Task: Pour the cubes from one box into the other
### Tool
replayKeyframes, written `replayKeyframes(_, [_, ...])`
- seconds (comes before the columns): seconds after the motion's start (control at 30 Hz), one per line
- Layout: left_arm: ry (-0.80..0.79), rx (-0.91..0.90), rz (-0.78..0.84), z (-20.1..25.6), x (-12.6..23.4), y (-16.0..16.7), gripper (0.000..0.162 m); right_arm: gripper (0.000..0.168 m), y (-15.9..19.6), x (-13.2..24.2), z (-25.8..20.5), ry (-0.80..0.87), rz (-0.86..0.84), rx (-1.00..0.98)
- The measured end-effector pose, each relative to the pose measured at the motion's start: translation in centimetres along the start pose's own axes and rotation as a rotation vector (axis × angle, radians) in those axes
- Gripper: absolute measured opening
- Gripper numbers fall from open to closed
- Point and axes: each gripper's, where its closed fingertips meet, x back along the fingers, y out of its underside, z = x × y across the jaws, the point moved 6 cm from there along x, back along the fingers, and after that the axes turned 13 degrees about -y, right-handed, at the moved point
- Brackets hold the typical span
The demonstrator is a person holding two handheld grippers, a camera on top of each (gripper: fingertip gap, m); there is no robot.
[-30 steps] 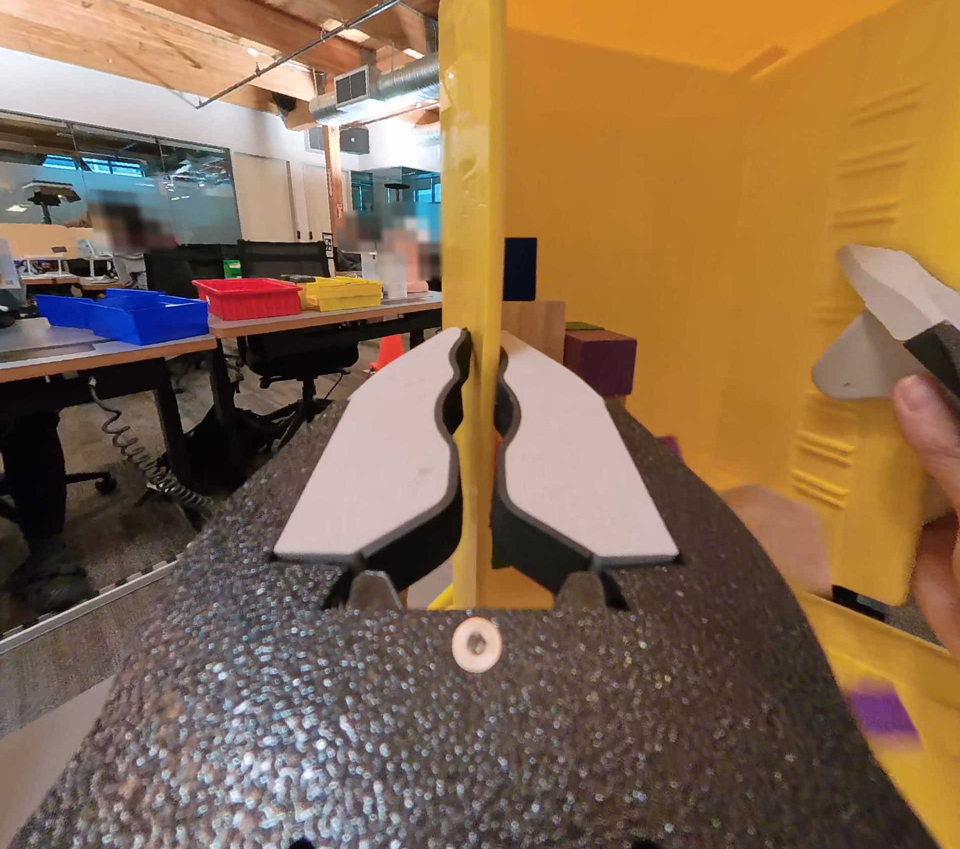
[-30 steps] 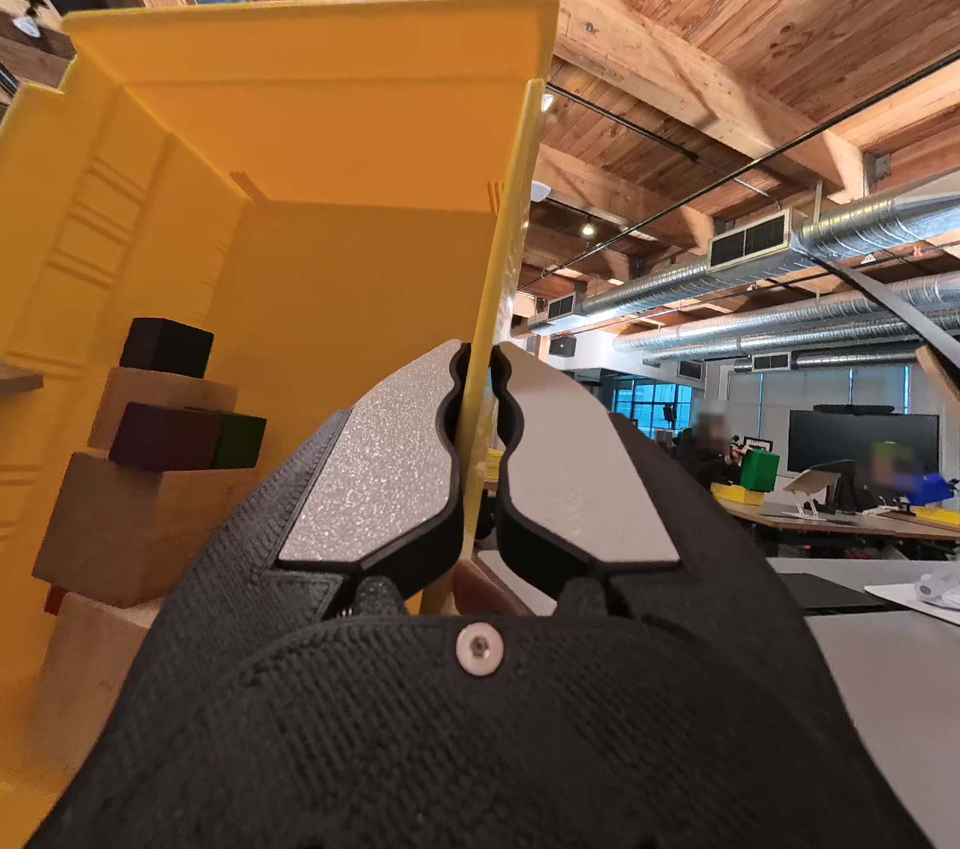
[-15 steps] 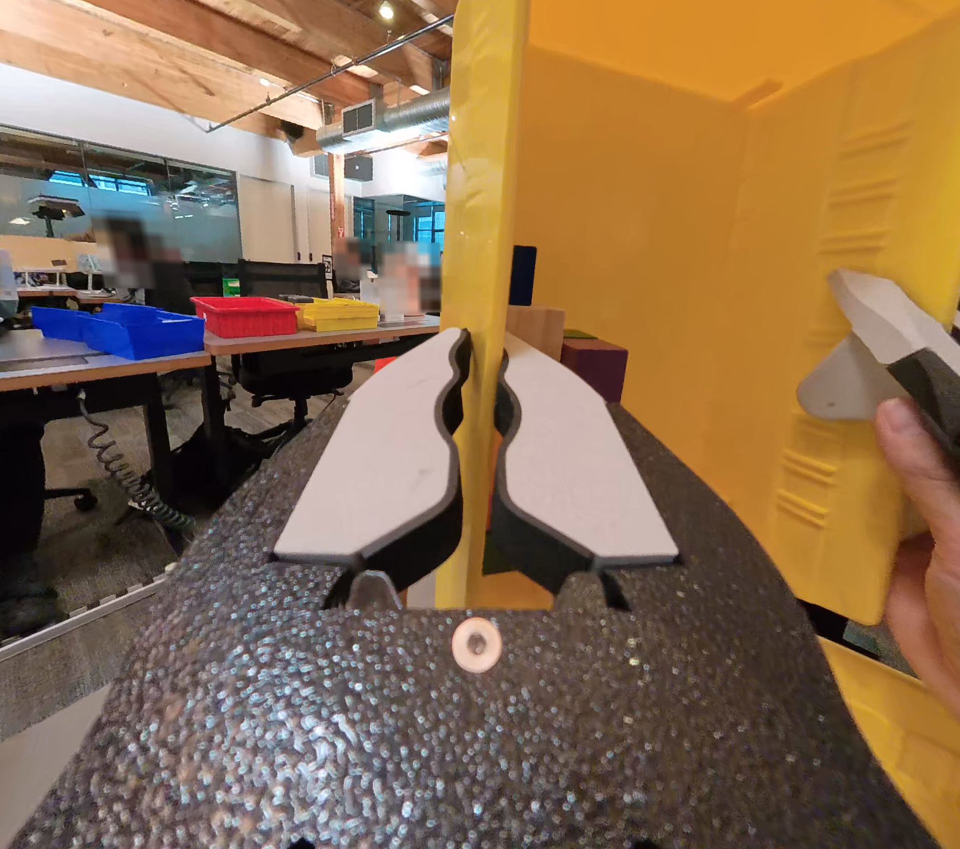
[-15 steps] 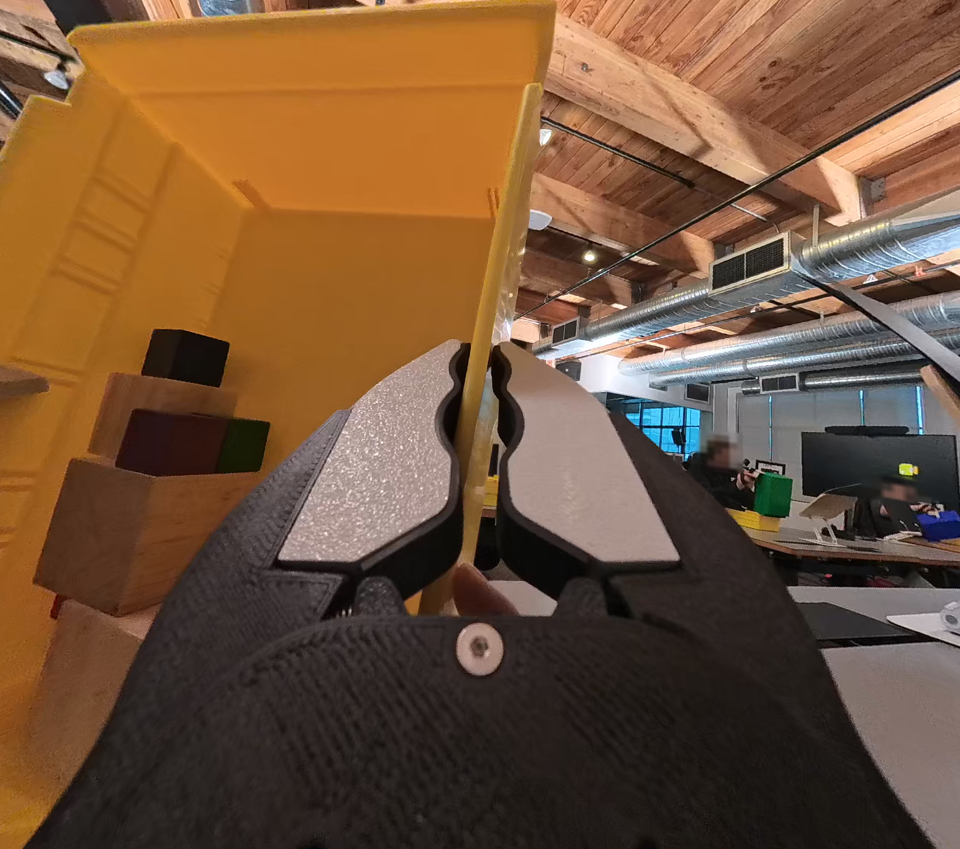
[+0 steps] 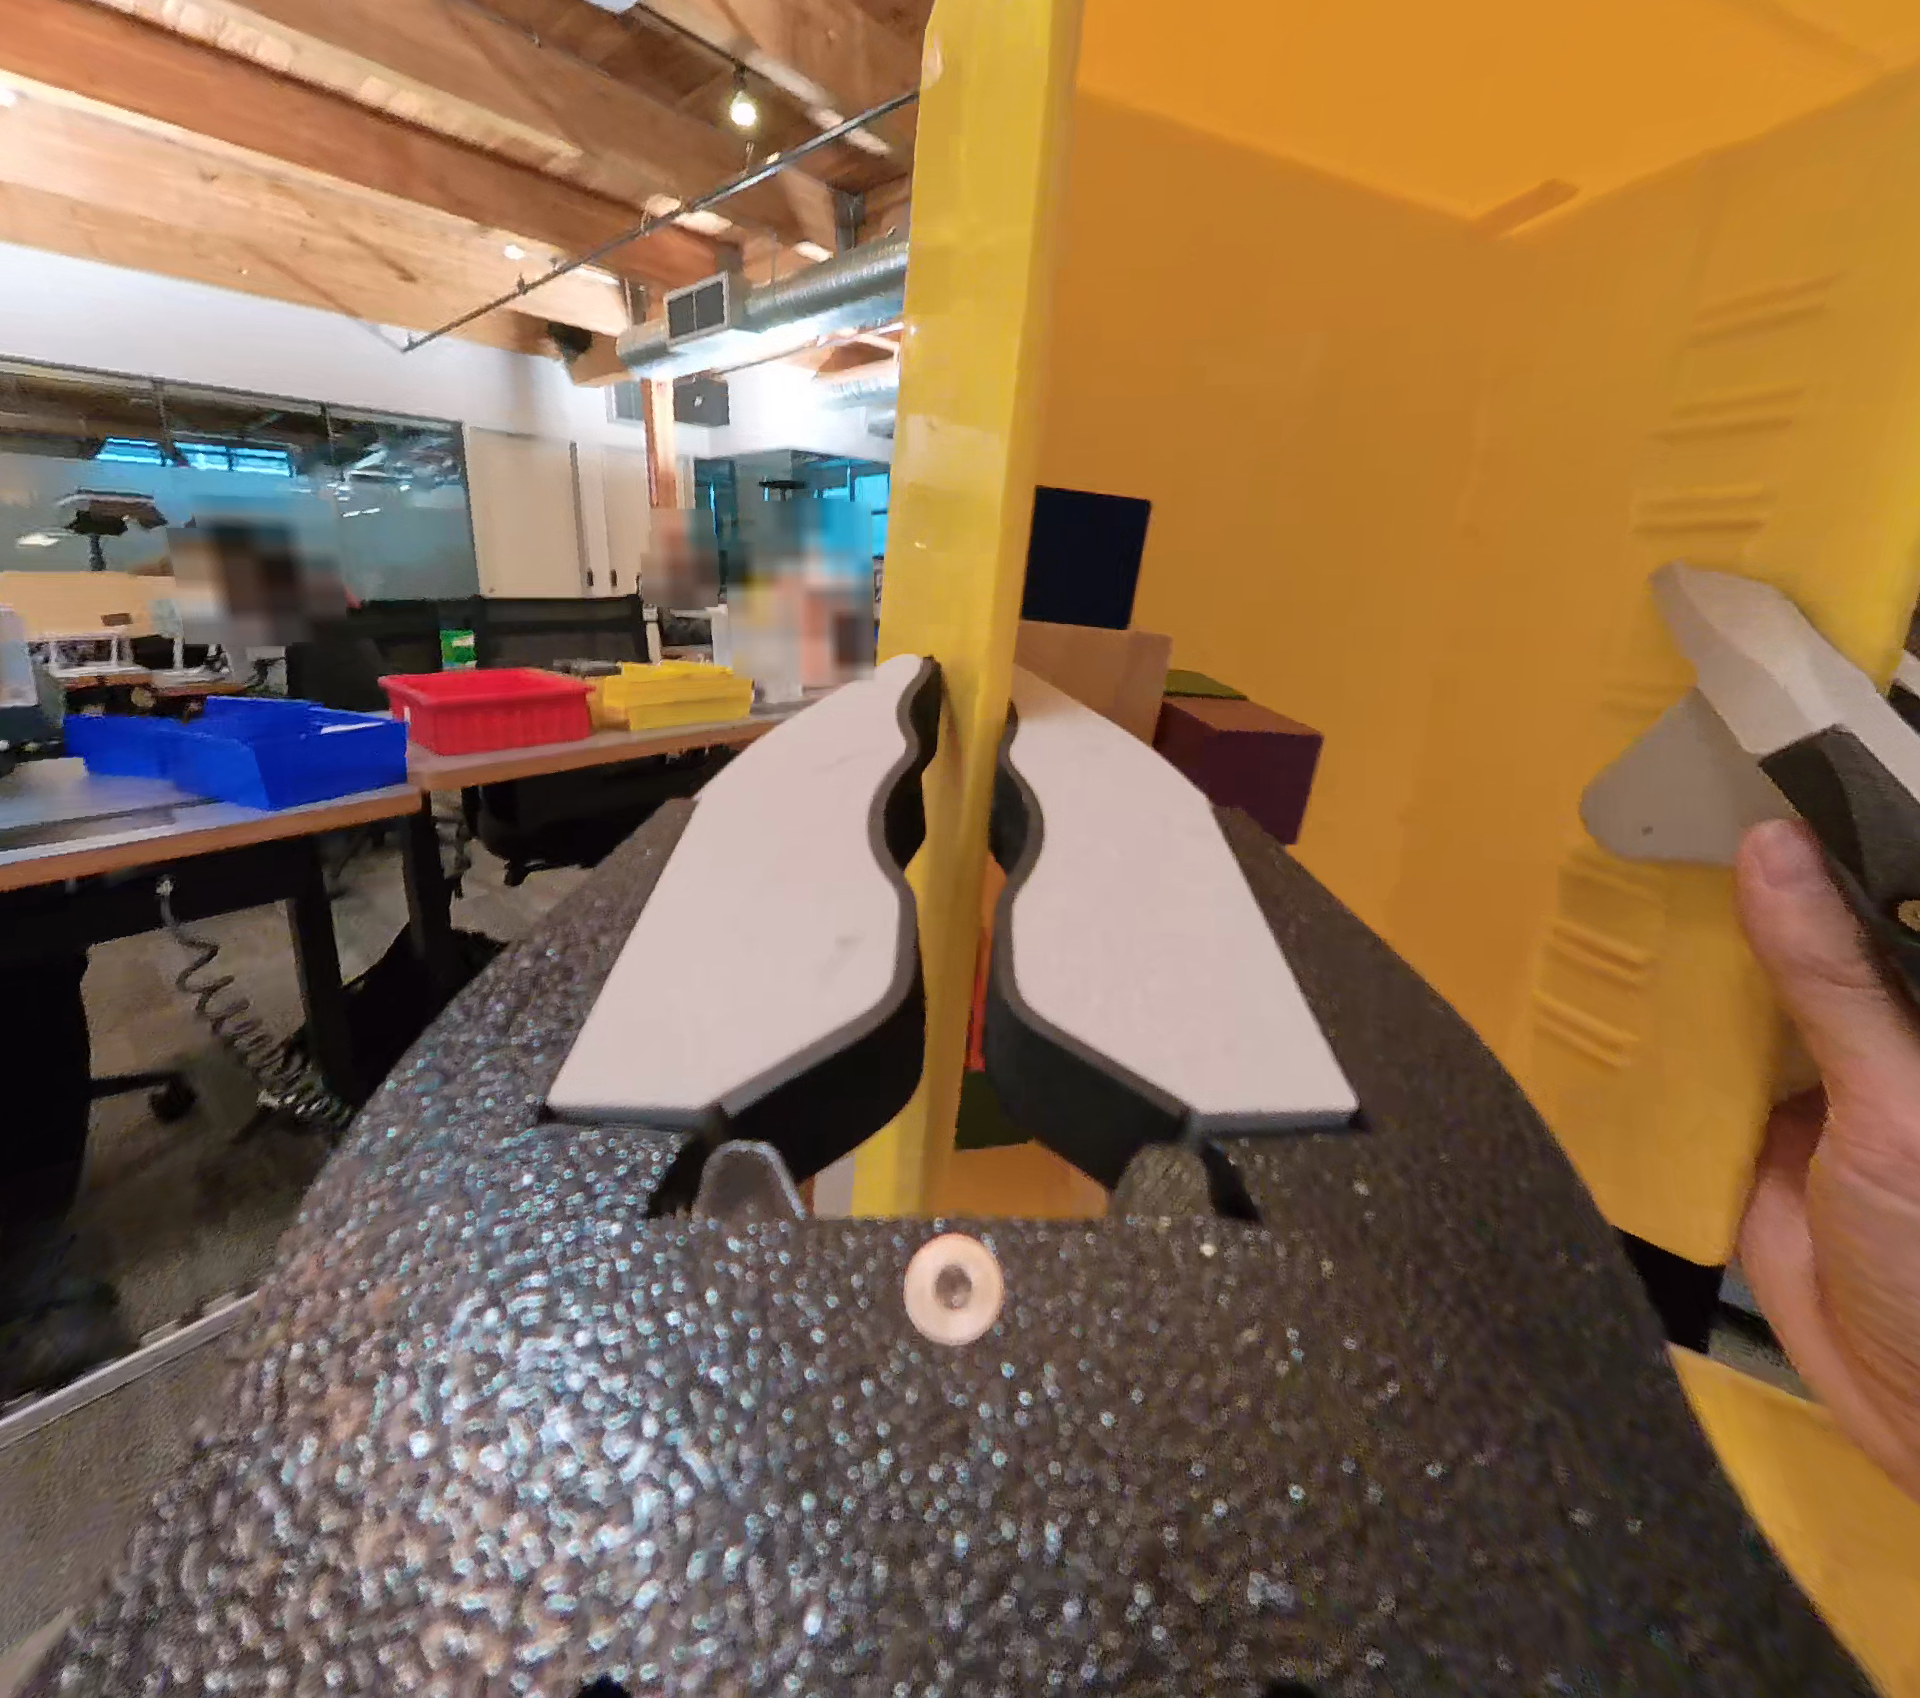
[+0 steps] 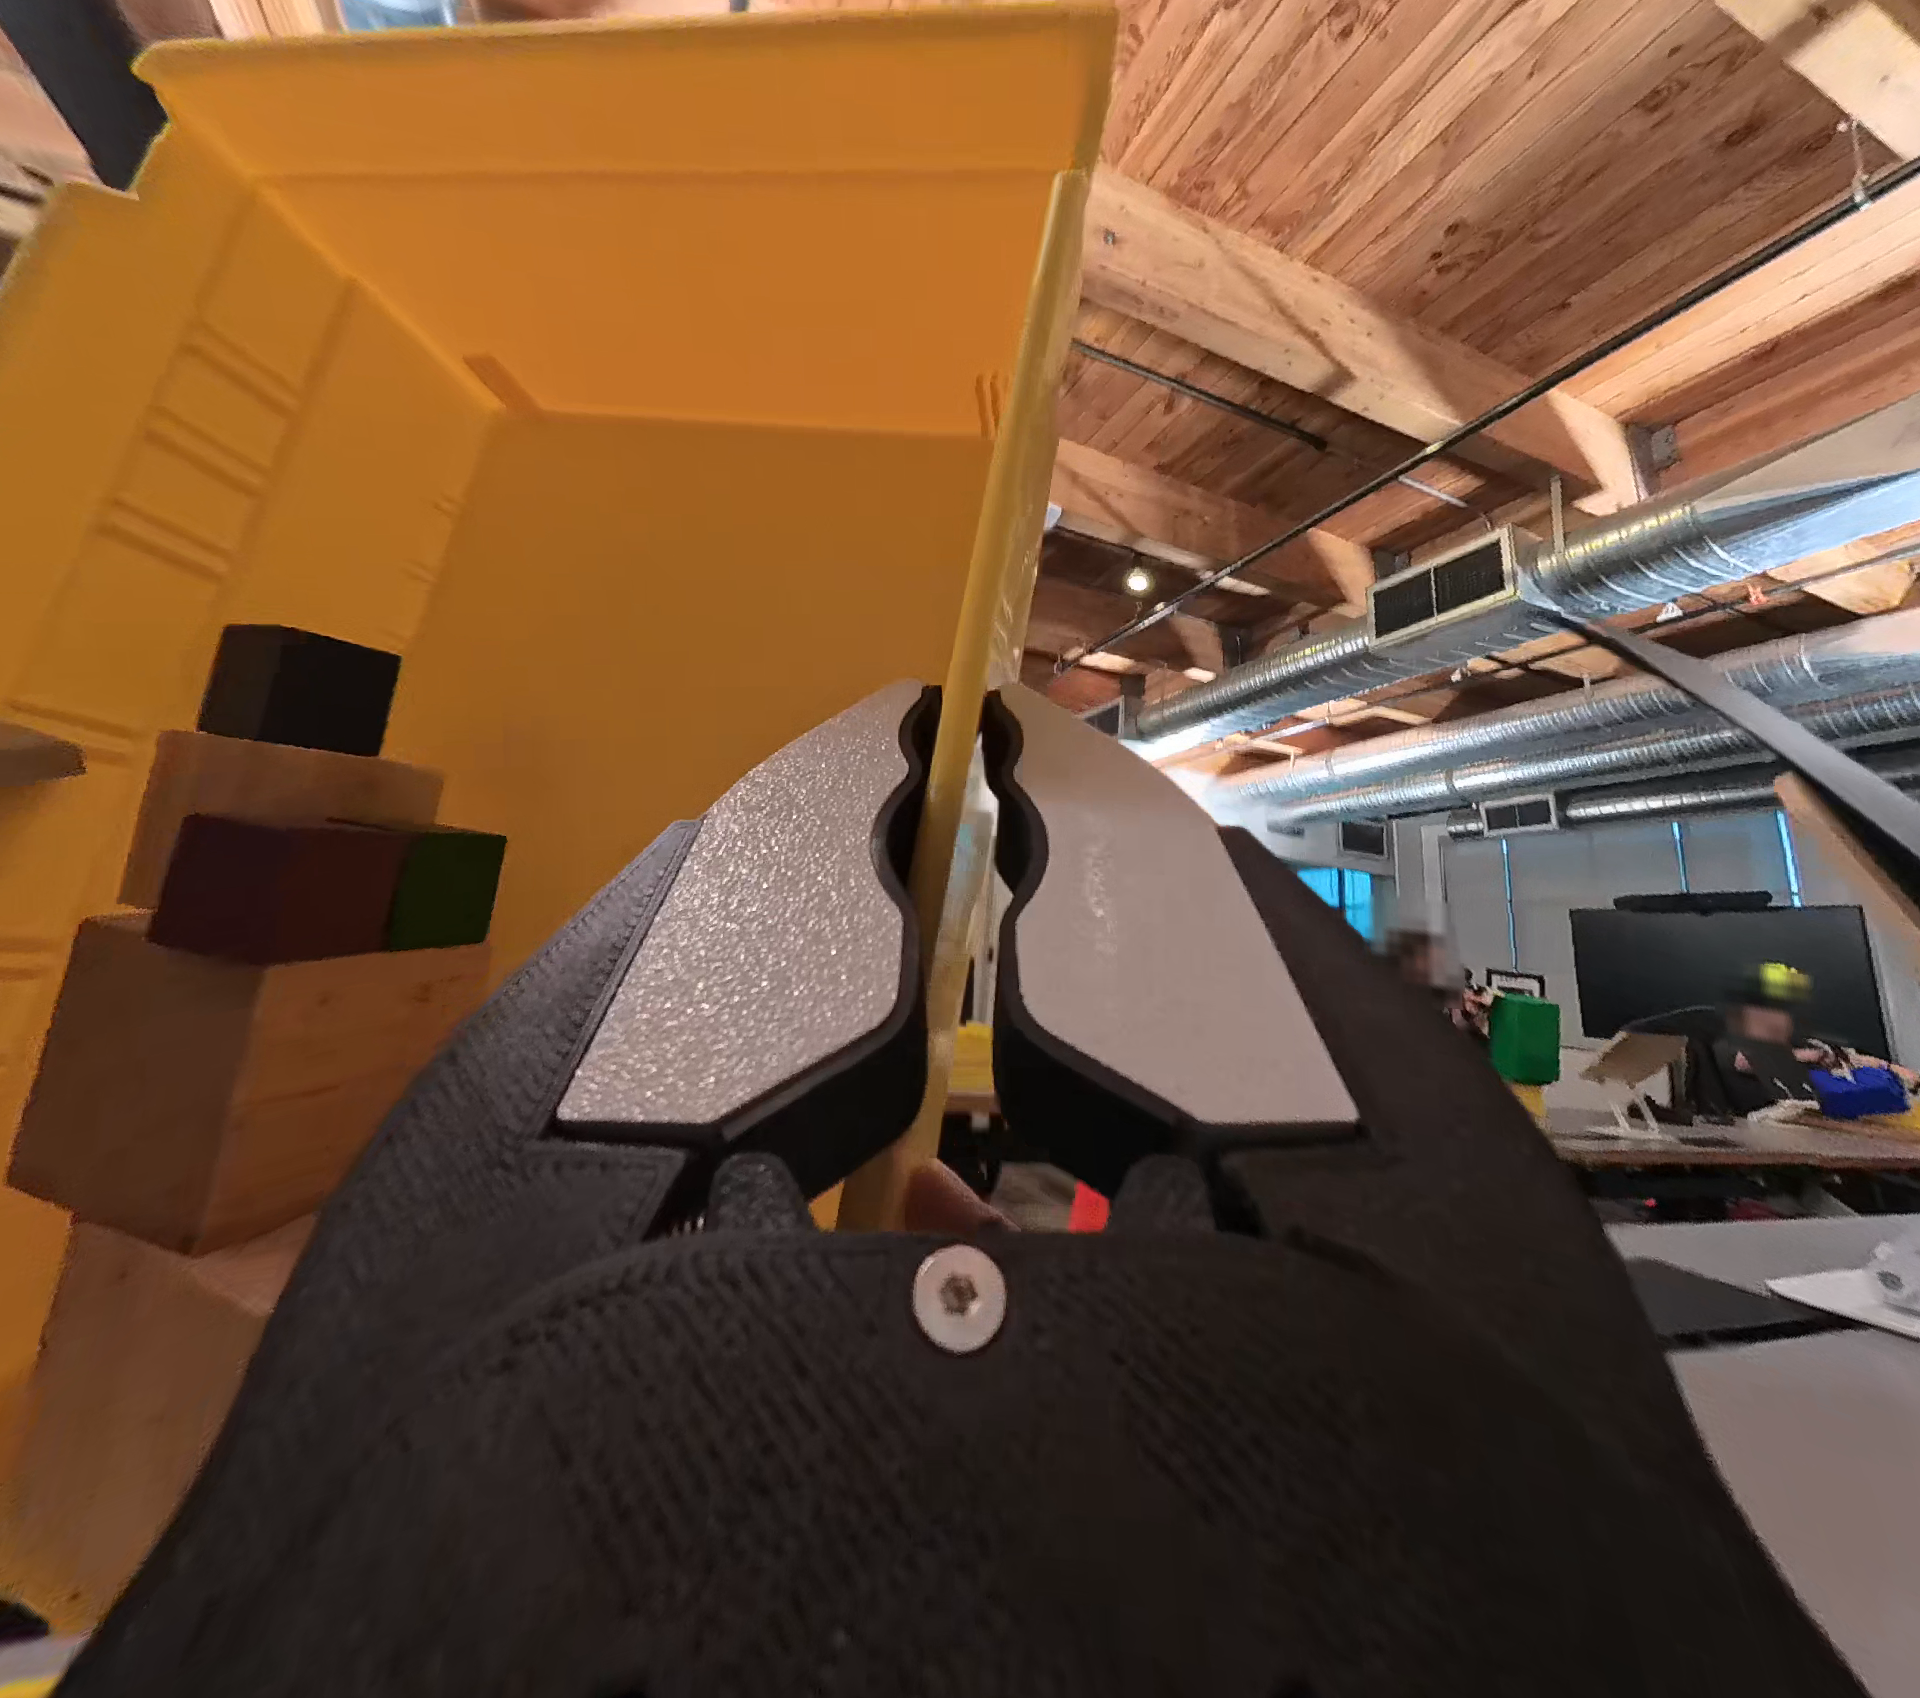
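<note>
Wooden ceiling beams (image 6: pixel 1455 90) span an office with desks carrying blue, red and yellow bins (image 5: pixel 488 708). Up against that ceiling, the yellow box (image 5: pixel 1351 401) is tipped on its side. The left gripper (image 5: pixel 961 692) is clamped on one wall, the right gripper (image 6: pixel 961 698) on the opposite wall. Inside, wooden, purple, green and dark cubes (image 6: pixel 281 879) sit stacked against the lower far corner.

Probably an office: desks (image 5: pixel 208 817), monitor (image 6: pixel 1725 973), chairs (image 5: pixel 561 640).
</note>
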Motion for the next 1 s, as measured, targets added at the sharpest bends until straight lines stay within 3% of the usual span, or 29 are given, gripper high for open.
replayKeyframes(0.23, [-0.008,0.019,-0.046,-0.6,0.1,2.0,0.007,0.008,1.6,0.2,-0.4,-0.017,-0.033,0.007])
replayKeyframes(0.53, [0.029,0.031,0.004,-0.6,-0.3,1.0,0.008,0.008,0.8,-0.5,-0.1,-0.015,0.036,0.032])
replayKeyframes(0.87, [0.024,0.021,-0.065,-0.8,-0.6,3.1,0.009,0.007,3.0,-0.2,0.1,-0.019,-0.030,0.021])
replayKeyframes(1.0, [0.043,0.012,-0.032,-0.3,-0.7,2.2,0.010,0.007,2.4,-0.6,0.6,-0.006,-0.001,0.022])
